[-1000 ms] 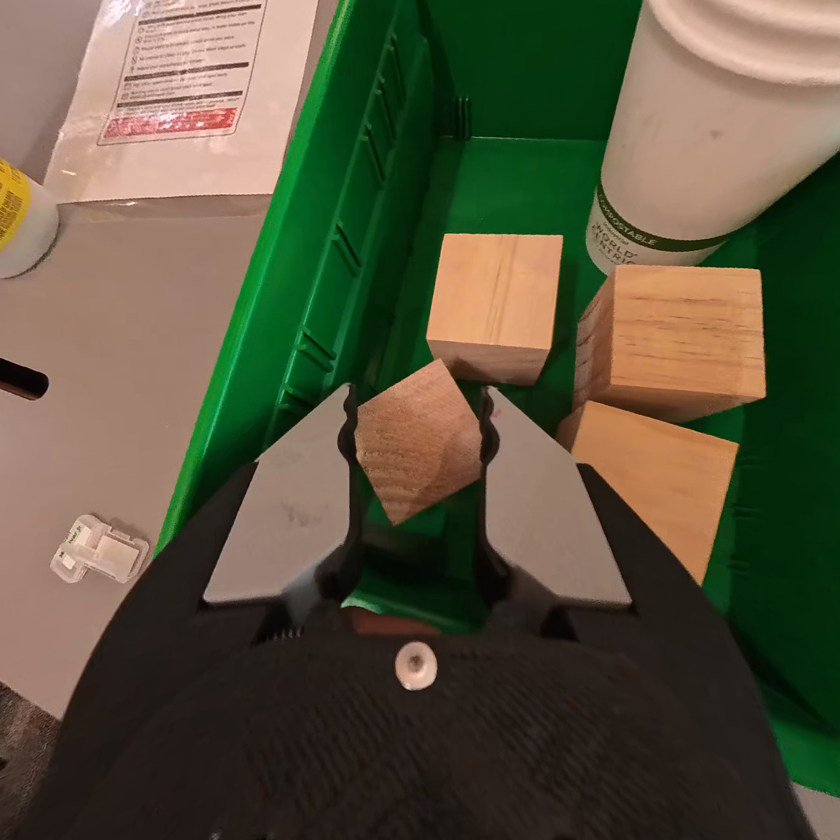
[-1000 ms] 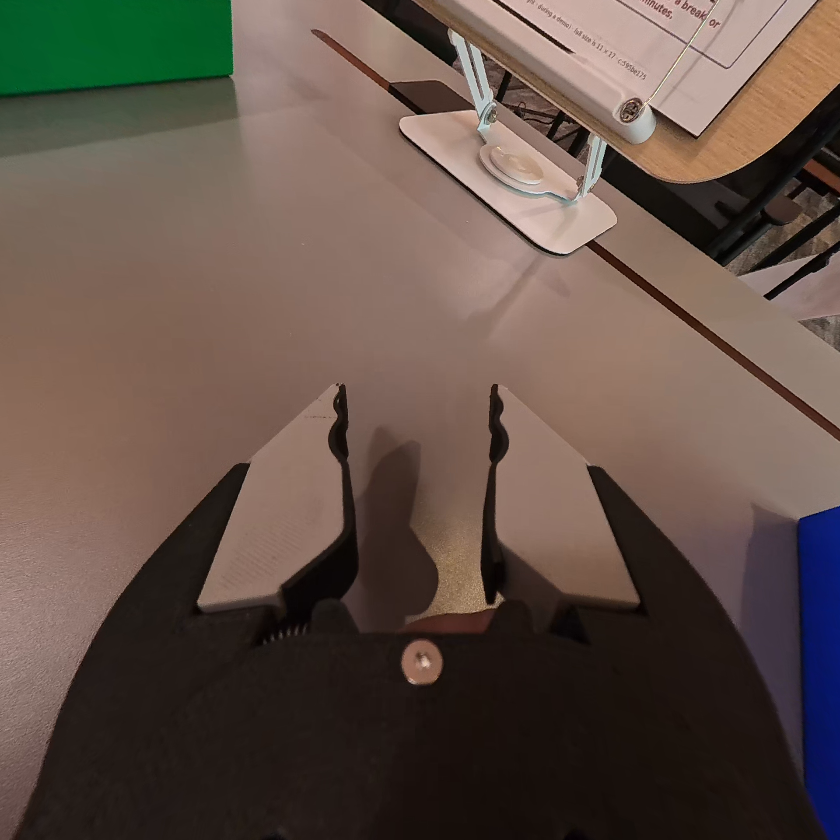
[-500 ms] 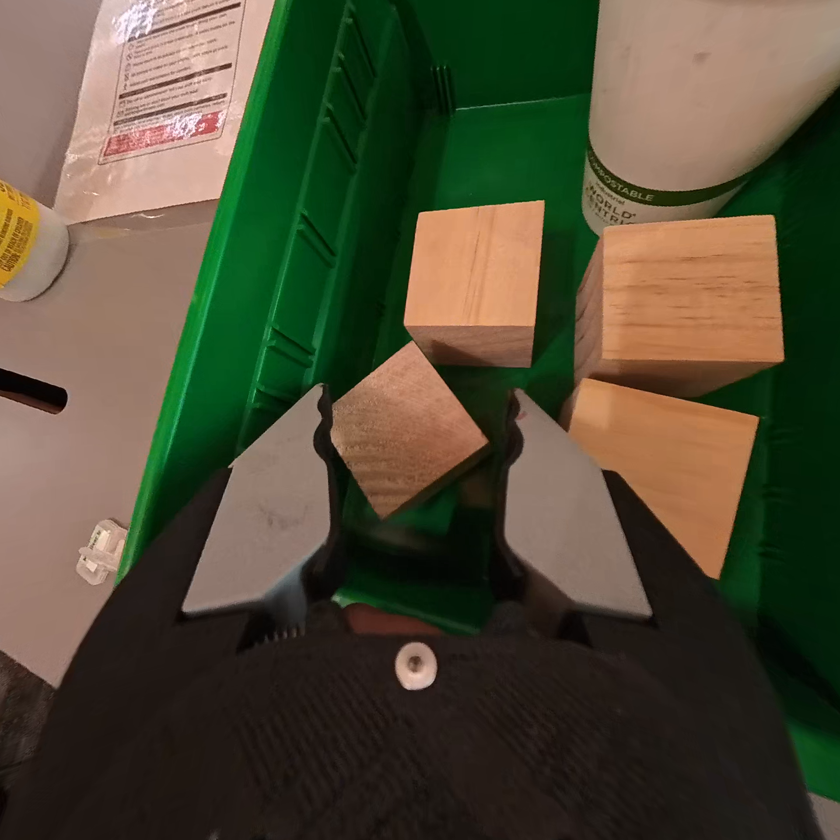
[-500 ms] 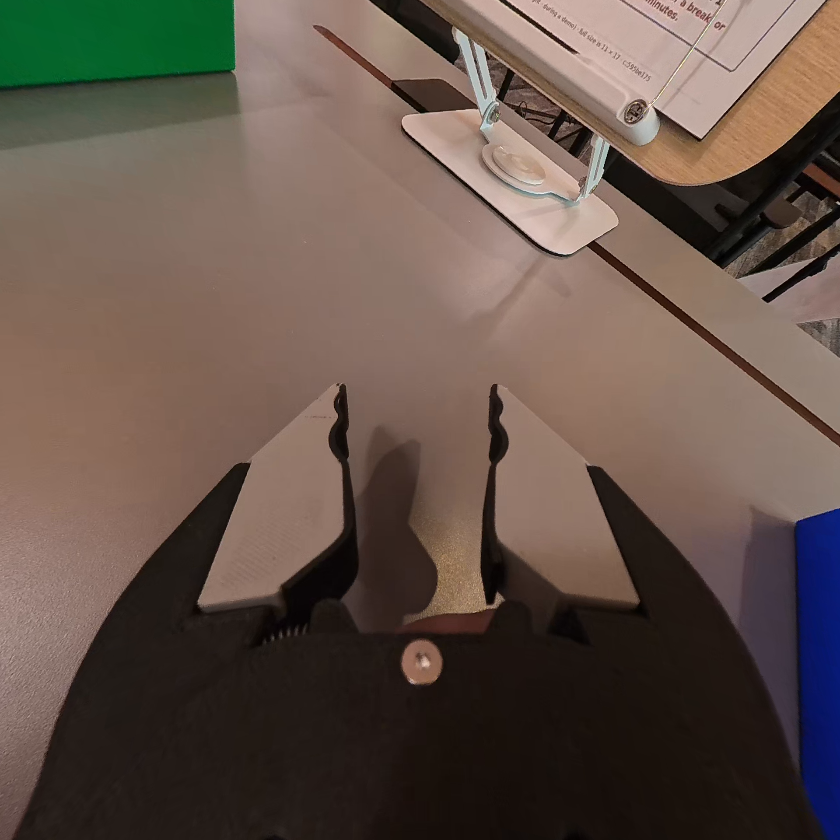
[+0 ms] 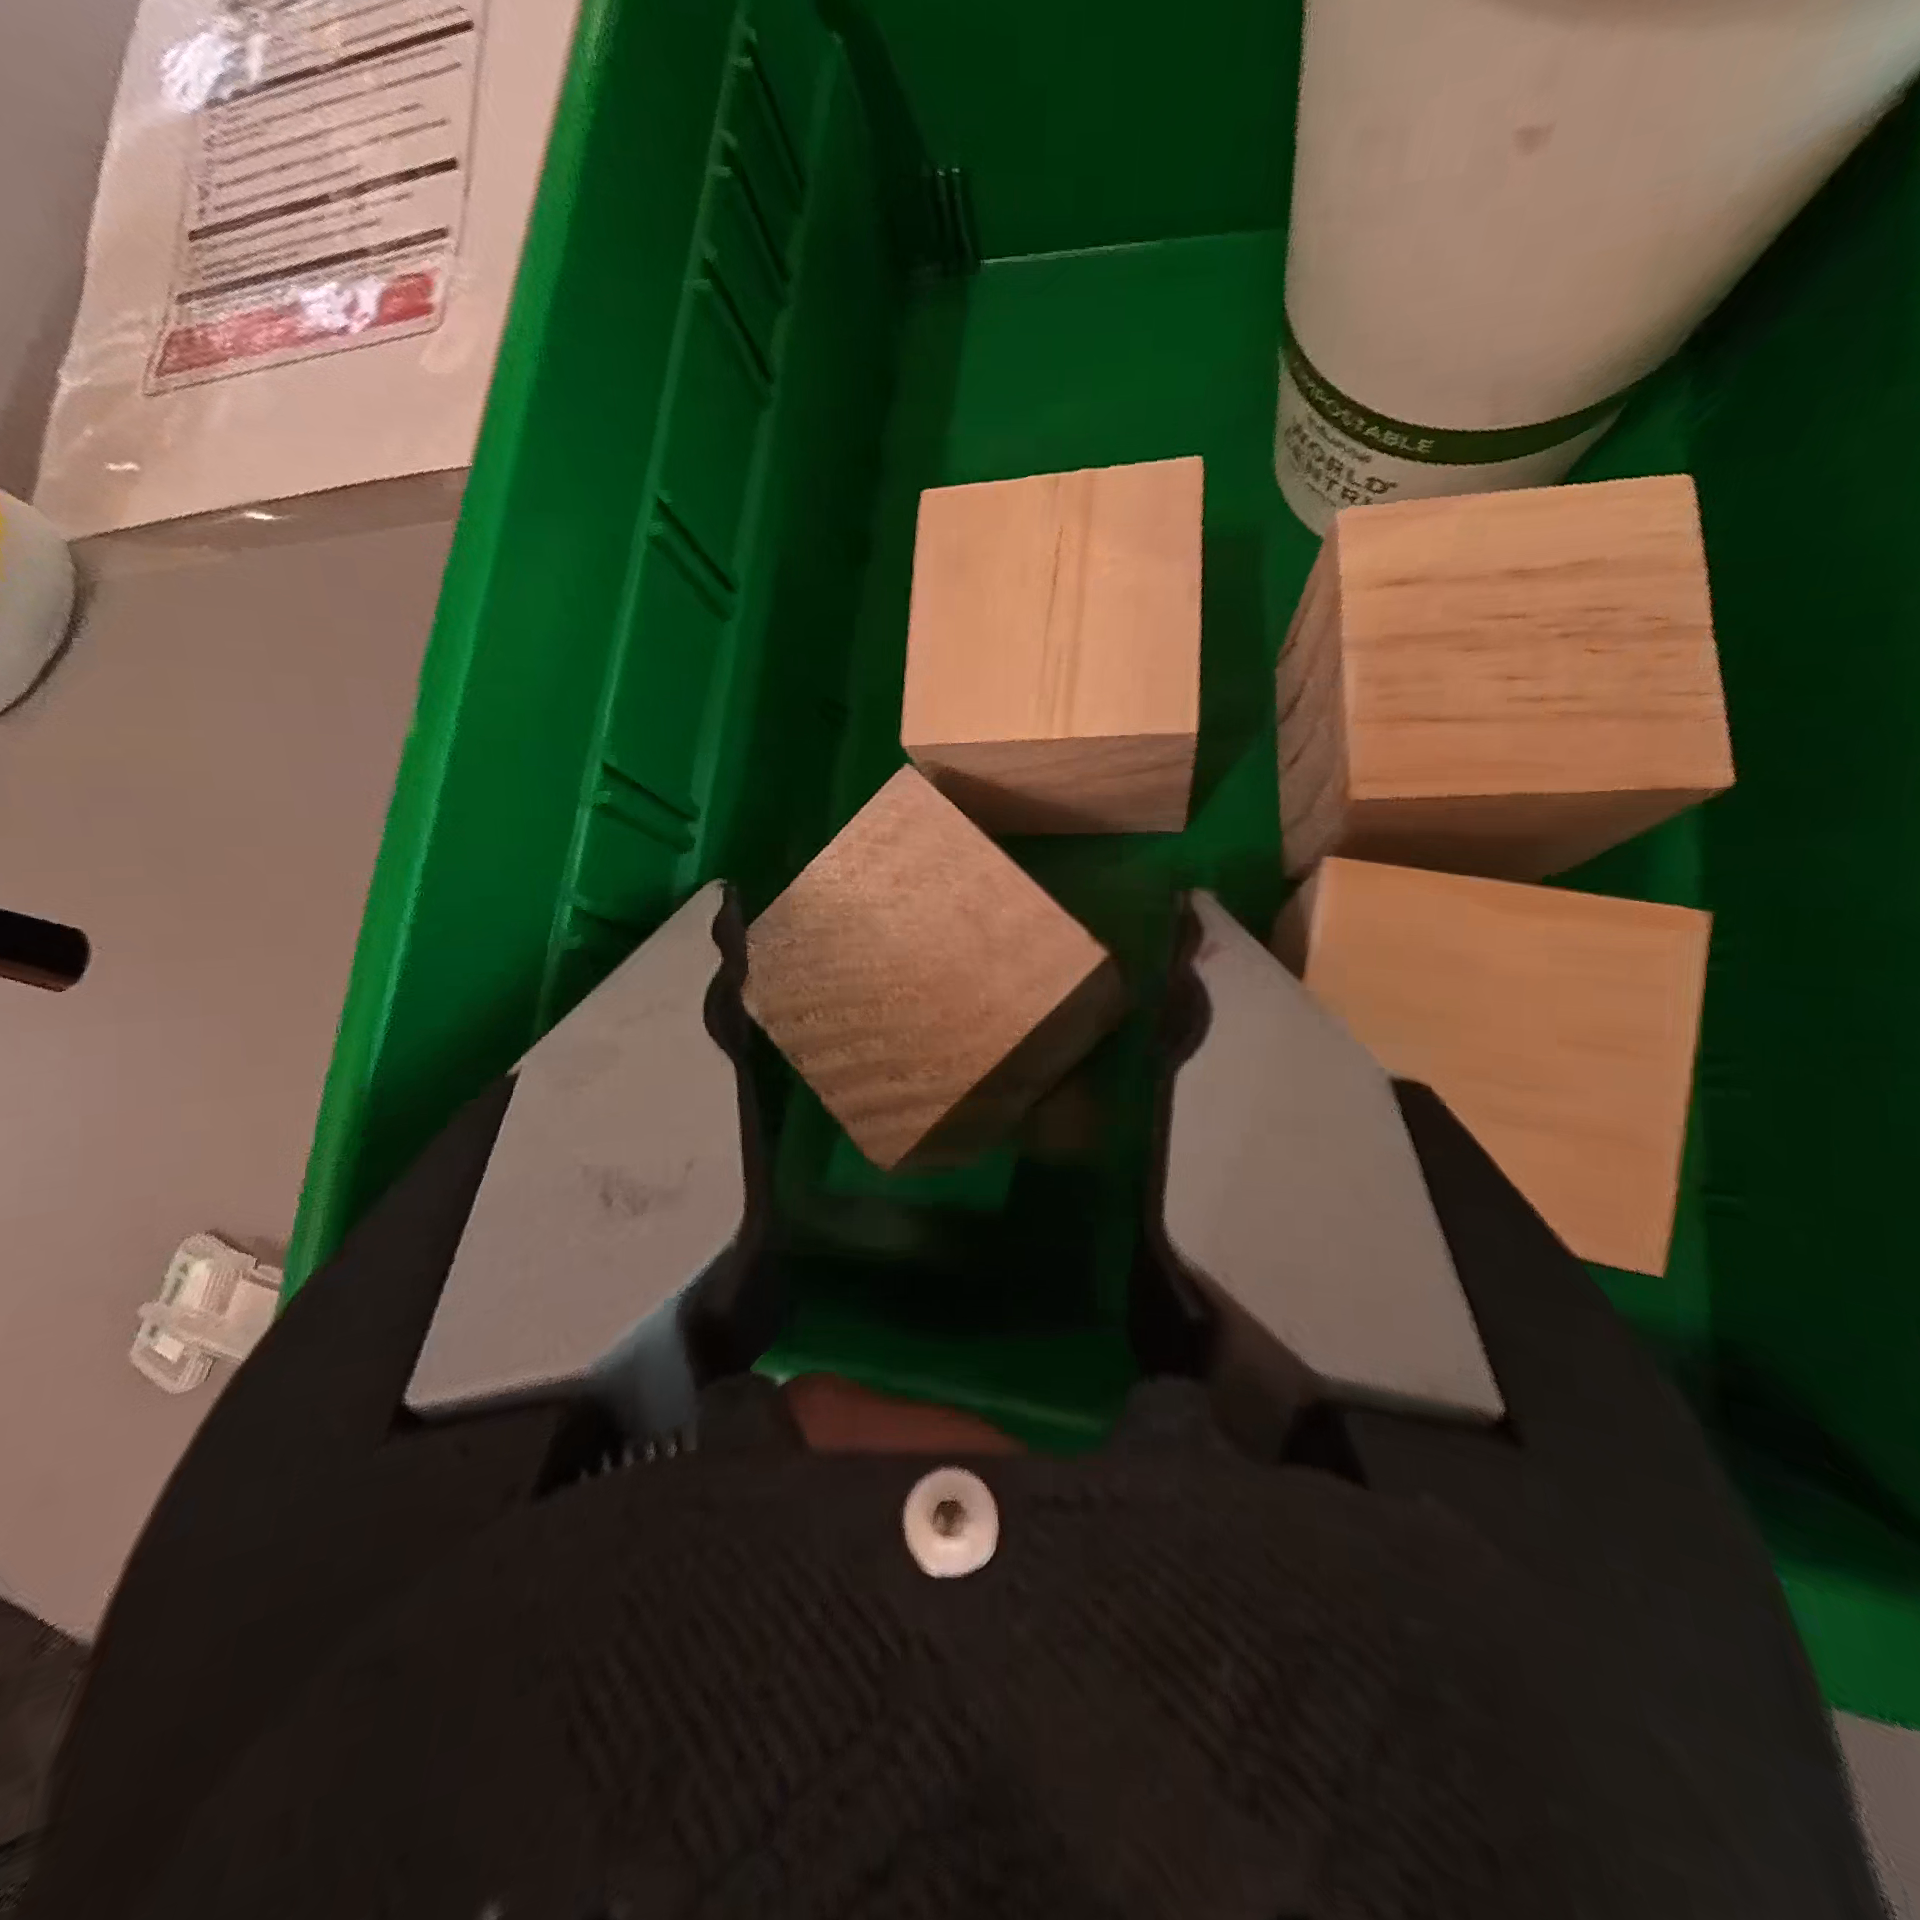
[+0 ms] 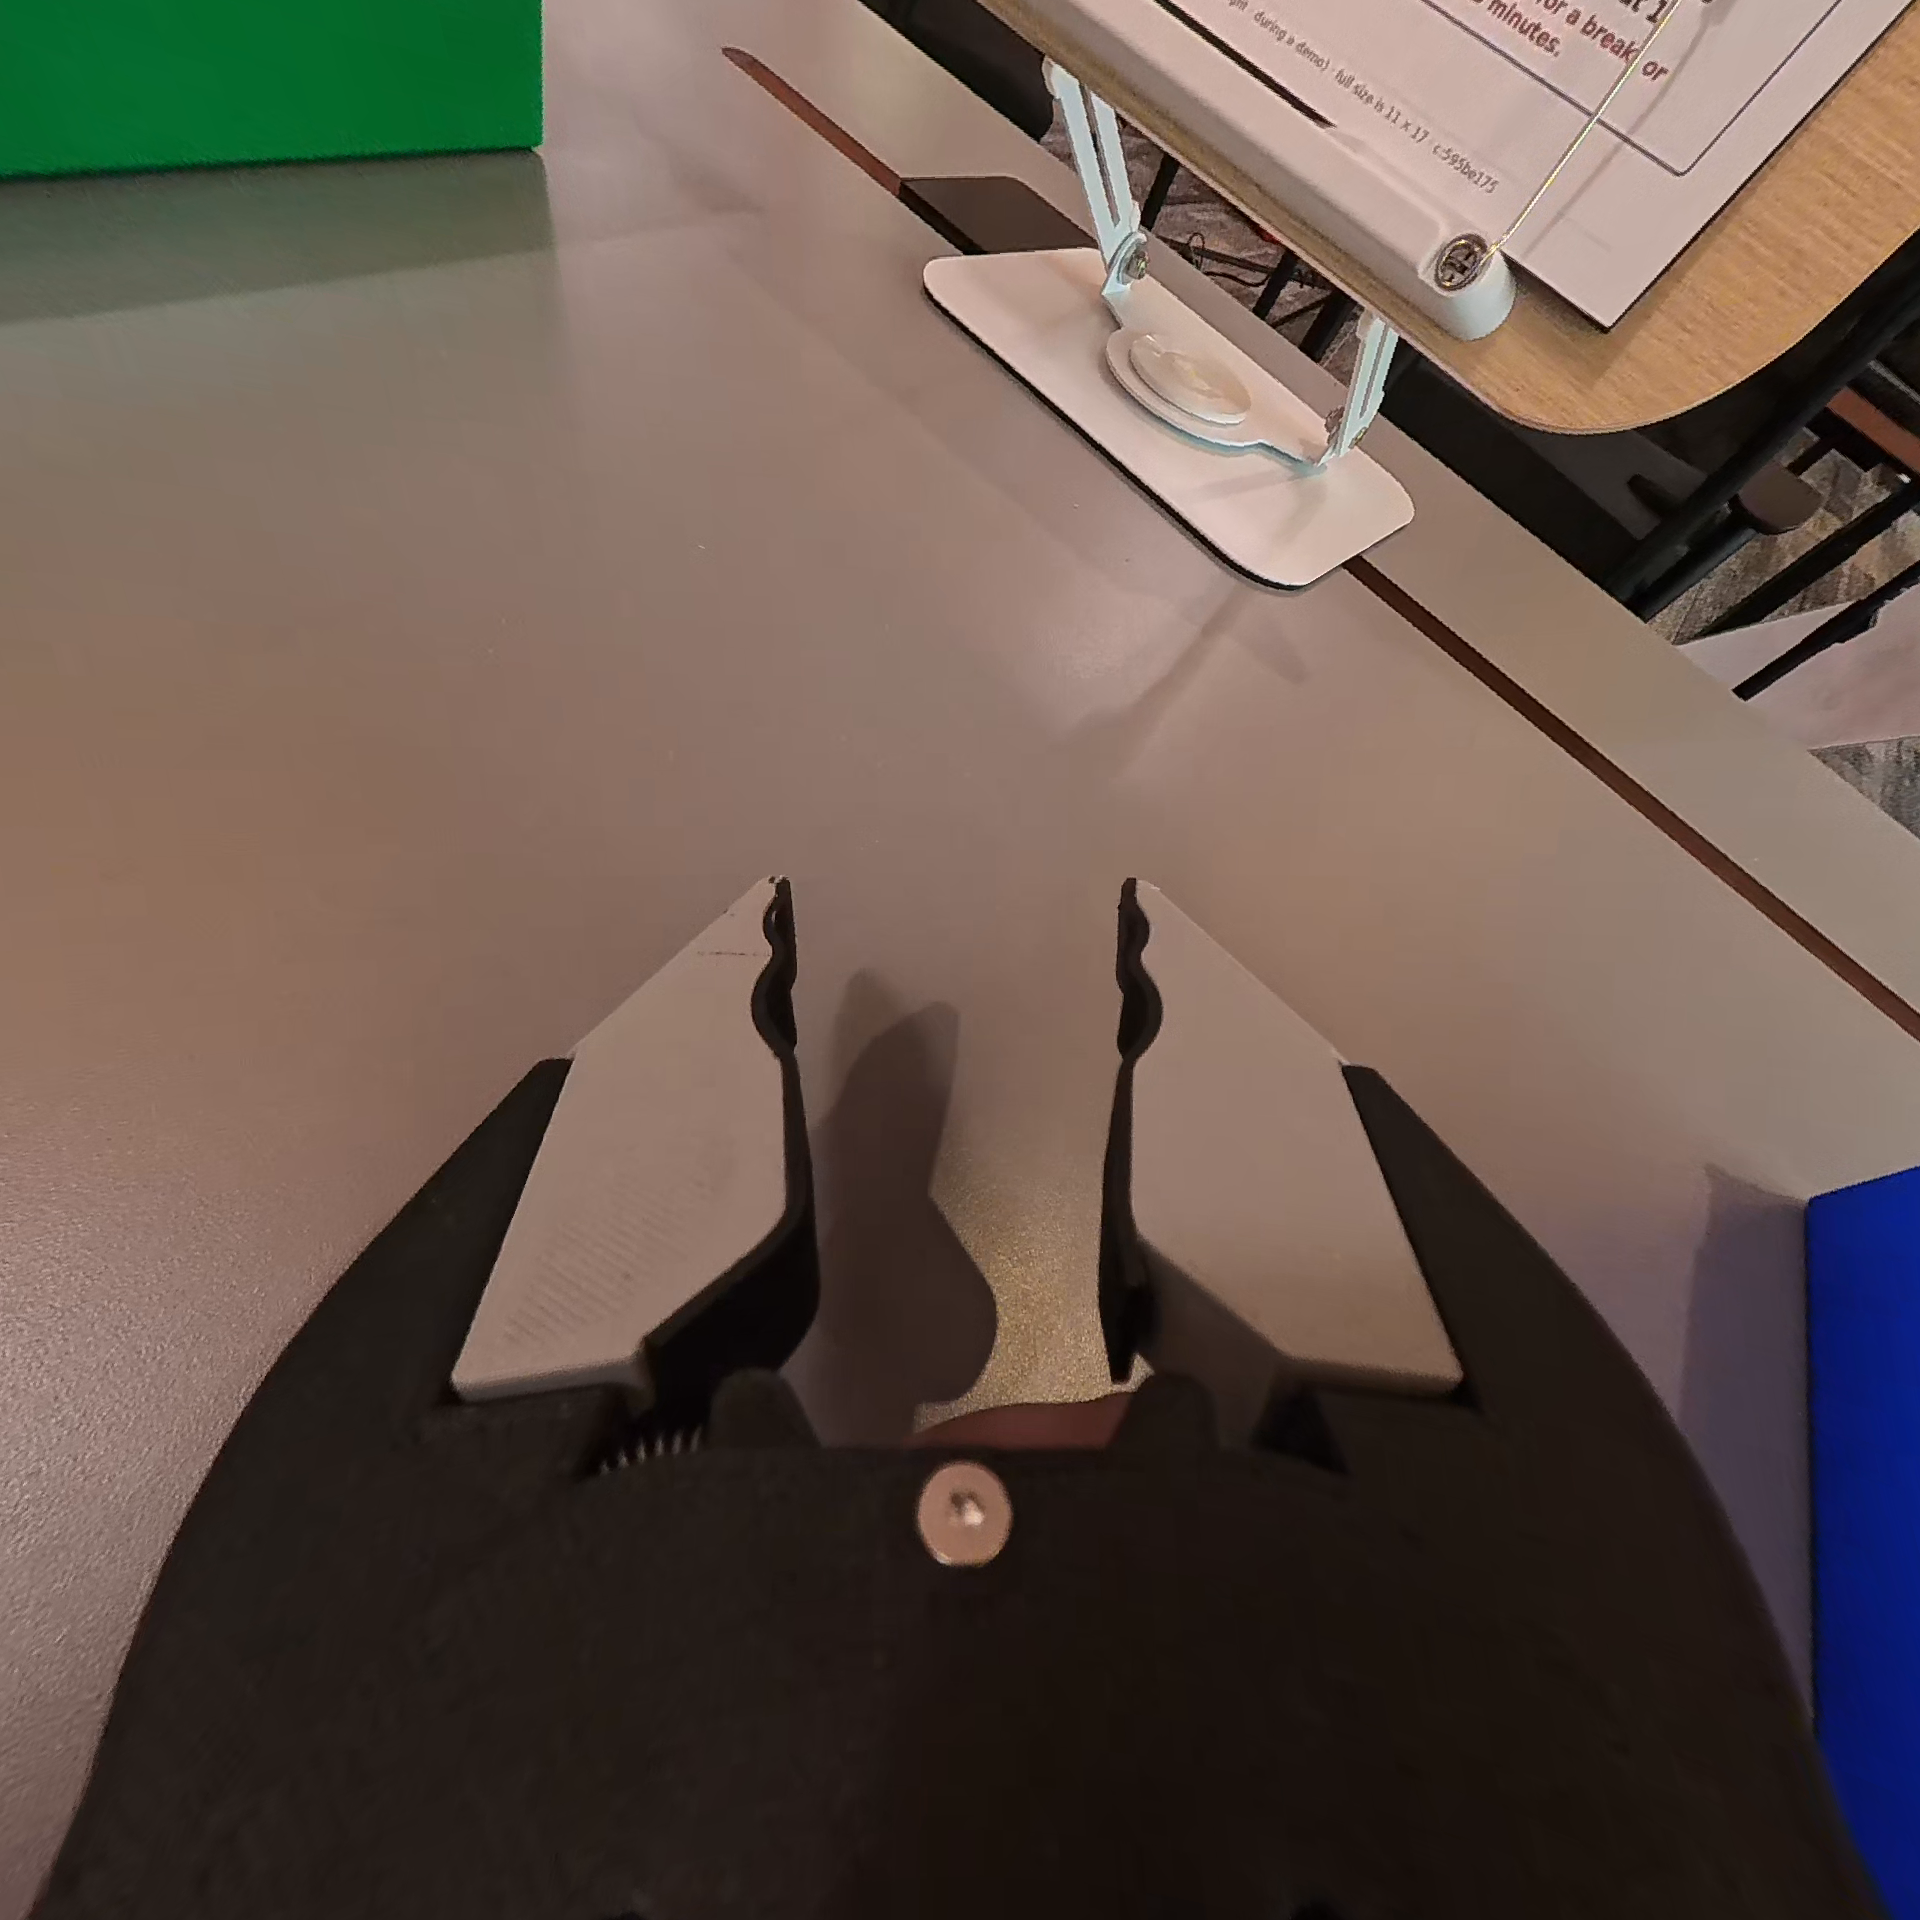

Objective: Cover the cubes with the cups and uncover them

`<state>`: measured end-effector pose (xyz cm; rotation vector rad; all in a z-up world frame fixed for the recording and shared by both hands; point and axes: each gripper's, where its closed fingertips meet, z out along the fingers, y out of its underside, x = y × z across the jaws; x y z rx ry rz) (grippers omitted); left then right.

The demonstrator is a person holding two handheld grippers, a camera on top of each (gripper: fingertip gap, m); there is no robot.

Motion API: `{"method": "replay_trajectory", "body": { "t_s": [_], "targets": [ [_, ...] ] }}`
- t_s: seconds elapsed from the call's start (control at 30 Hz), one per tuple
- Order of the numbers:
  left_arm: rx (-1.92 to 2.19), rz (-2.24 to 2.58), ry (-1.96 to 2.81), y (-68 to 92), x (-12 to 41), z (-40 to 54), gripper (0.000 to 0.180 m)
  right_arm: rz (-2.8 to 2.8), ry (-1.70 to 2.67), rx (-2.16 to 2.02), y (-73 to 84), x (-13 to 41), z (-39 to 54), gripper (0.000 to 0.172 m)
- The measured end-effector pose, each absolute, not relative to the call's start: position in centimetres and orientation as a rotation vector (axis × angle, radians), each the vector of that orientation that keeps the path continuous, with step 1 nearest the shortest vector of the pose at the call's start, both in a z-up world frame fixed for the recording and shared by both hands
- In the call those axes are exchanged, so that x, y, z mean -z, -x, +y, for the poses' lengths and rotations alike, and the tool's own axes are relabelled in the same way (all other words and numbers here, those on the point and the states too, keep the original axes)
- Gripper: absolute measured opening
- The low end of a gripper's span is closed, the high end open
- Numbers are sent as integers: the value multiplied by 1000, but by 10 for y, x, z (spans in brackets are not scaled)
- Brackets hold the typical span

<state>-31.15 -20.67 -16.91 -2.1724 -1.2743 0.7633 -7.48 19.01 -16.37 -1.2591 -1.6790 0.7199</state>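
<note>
In the left wrist view, several wooden cubes lie in a green bin [image 5: 644, 520]. One darker cube [image 5: 925, 977], turned corner-on, sits between the fingers of my left gripper [image 5: 958, 904]. The gripper is open. The left pad is at the cube's corner and a gap shows at the right pad. Three lighter cubes lie beyond and to the right: one straight ahead [image 5: 1055, 623] and two at the right [image 5: 1507, 665], [image 5: 1496, 1049]. A white paper cup [image 5: 1475, 208] leans in the bin's far right. My right gripper [image 6: 954, 894] is open and empty above the grey table [image 6: 520, 623].
A laminated sheet [image 5: 281, 208] and a small clear plastic clip [image 5: 197, 1309] lie on the table left of the bin. In the right wrist view a white stand [image 6: 1164, 395] is at the far right, a blue object [image 6: 1865, 1455] at the right edge, and the green bin [image 6: 260, 83] at the far left.
My left gripper's fingers opened and let go of the darker cube, which now rests lower in the bin. The right gripper has not moved.
</note>
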Motion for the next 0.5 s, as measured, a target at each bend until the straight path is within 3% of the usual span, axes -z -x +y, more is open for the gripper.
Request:
{"method": "replay_trajectory", "body": {
  "t_s": [0.23, 0.4, 0.5],
  "targets": [
    [-746, -1312, 2131, 316, 170, -204, 72, -1685, 1256, -720, 75, 164, 189, 59],
    [-458, -1428, 1974, 312, 161, -197, 80, -1688, 1250, -715, 75, 164, 189, 59],
    [-494, -1422, 1988, 312, 154, -205, 72, -1694, 1241, -707, 75, 165, 188, 59]
  ]
}}
